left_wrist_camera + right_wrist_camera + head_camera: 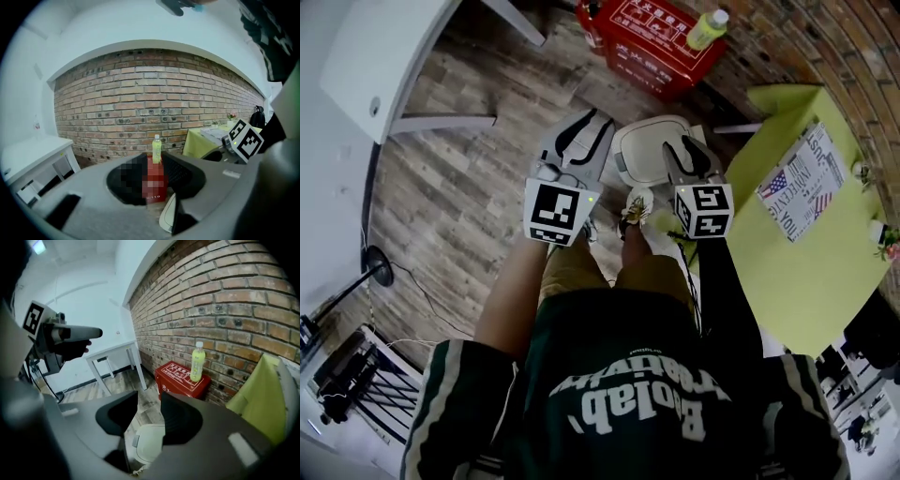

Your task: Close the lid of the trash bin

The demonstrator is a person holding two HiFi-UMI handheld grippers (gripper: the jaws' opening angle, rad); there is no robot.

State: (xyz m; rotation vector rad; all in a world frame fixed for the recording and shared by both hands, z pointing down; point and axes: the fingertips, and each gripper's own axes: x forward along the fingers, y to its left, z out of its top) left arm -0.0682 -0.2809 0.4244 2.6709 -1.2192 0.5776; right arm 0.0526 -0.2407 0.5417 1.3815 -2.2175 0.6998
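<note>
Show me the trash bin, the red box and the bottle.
trash bin [643, 150], head view, middle of its white lid.
red box [652, 33], head view, its top face.
bottle [197, 364], right gripper view, its yellow-green body.

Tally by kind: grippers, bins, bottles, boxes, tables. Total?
grippers: 2, left gripper and right gripper
trash bin: 1
bottle: 1
red box: 1
tables: 2, white table and green table
total: 7
</note>
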